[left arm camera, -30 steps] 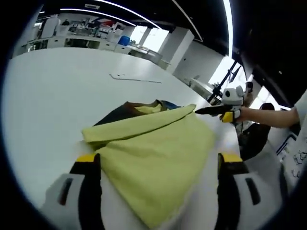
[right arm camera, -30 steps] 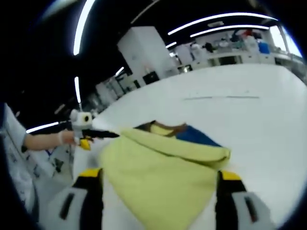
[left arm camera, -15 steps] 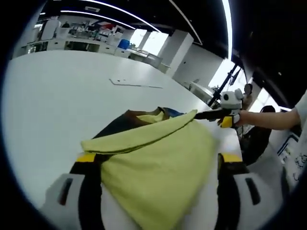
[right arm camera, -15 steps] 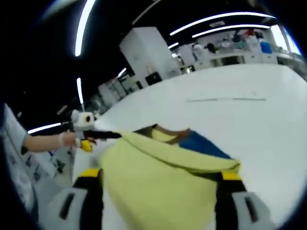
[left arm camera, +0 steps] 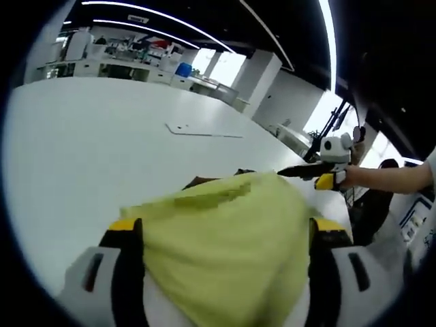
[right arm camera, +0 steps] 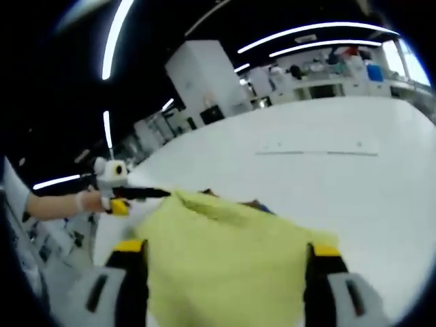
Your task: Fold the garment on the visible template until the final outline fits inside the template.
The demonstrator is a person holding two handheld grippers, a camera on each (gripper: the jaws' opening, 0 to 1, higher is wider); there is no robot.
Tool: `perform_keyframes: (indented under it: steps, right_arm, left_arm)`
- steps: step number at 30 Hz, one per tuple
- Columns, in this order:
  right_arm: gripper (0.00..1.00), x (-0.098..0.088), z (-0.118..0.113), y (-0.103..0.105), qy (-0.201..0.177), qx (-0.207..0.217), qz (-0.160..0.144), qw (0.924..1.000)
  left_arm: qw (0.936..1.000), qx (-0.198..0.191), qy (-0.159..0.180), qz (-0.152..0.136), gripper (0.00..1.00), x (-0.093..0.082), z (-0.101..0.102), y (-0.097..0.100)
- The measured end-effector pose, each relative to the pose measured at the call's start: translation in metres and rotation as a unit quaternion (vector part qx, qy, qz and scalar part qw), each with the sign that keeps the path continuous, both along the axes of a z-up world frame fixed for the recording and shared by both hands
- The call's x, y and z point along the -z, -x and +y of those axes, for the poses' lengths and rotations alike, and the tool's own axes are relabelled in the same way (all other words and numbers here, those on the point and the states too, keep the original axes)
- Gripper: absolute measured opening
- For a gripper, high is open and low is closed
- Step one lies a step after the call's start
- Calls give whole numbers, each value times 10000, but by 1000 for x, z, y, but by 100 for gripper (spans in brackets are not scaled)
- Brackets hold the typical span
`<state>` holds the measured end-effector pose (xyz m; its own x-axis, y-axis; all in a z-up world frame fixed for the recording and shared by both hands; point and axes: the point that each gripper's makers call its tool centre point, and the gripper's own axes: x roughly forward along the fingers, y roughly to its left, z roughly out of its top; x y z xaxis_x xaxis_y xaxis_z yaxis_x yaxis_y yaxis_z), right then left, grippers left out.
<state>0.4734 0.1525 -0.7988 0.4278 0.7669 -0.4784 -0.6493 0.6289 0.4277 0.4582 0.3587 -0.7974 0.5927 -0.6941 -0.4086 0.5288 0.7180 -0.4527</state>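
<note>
We hold the soft yellow-green cloth garment [left arm camera: 225, 238] lifted over the white worktop [left arm camera: 82, 136], and it fills the space between the jaws of both views, so near that we cannot tell whether the left hand-held gripper [left arm camera: 225, 272] is pinching it; the right hand-held gripper [left arm camera: 300, 170] appears pressed together on the far corner of the fabric. We judge the garment light and limp, so it will sag and crease, and it is best taken at the corners and edges. The worktop is wide and smooth, with a thin grey line [right arm camera: 317, 152] on it, in a big room with long ceiling lamps [right arm camera: 320, 30].
</note>
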Motion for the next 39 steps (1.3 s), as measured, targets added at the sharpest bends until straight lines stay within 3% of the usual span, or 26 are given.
perform_keyframes:
  steps: [17,28,33,39]
  right_arm:
    - [95,-10,-18,6,73,81,-88,9999]
    - [94,-30,-23,43,-61,296,-73,9995]
    - [94,-32,-31,48,-47,355,-124,9993]
    - [94,-31,-37,73,-7,372,-82,9993]
  left_arm:
    - [9999,28,-77,-81,99,-9,8,24]
    - [9997,89,-209,-3,97,-10,17,61]
    - [9996,150,-237,-45,97,-11,23,72]
    - [9993,194,-317,-56,95,-12,25,92]
